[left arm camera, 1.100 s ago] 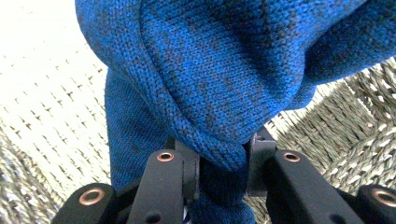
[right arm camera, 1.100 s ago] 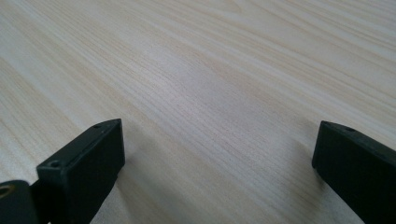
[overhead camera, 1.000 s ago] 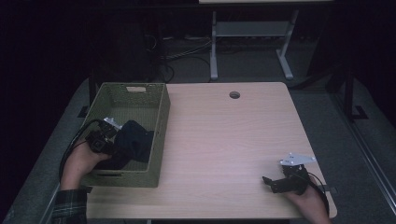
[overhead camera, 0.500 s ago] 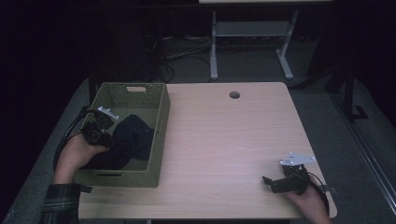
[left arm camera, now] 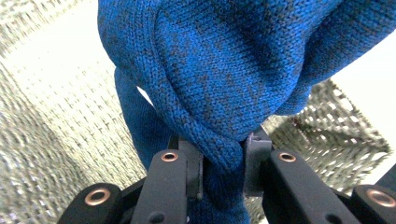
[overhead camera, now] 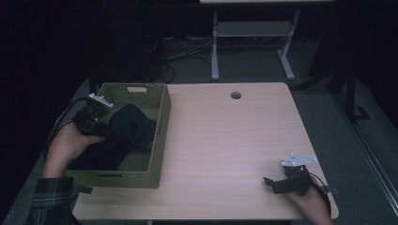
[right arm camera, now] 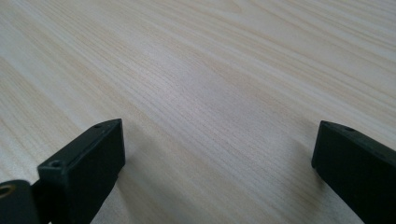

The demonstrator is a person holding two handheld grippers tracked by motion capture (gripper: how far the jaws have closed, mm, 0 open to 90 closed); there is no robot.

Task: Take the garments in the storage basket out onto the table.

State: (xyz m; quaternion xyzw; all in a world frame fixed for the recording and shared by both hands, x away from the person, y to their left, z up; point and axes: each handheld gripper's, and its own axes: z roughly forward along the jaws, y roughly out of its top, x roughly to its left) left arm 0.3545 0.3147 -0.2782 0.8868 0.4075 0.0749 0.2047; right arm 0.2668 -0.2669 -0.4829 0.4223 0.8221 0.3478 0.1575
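Left gripper (left arm camera: 219, 163) clamped on blue knit sweater (left arm camera: 224, 79) above woven basket (overhead camera: 159, 136), worktop's left end. Right gripper (right arm camera: 217, 154) fingers apart over pale wood worktop (overhead camera: 225, 140). Dark room, grey floor (overhead camera: 253, 65).

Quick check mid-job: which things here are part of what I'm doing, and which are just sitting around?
In the job:
- blue knit garment, pinched in the left claw
- woven basket it is coming out of

Lying about:
- right claw, open, resting on the table
- round hole in the tabletop
- white desk frame behind

The blue sweater (left arm camera: 224, 84) runs past the left gripper view's top edge.
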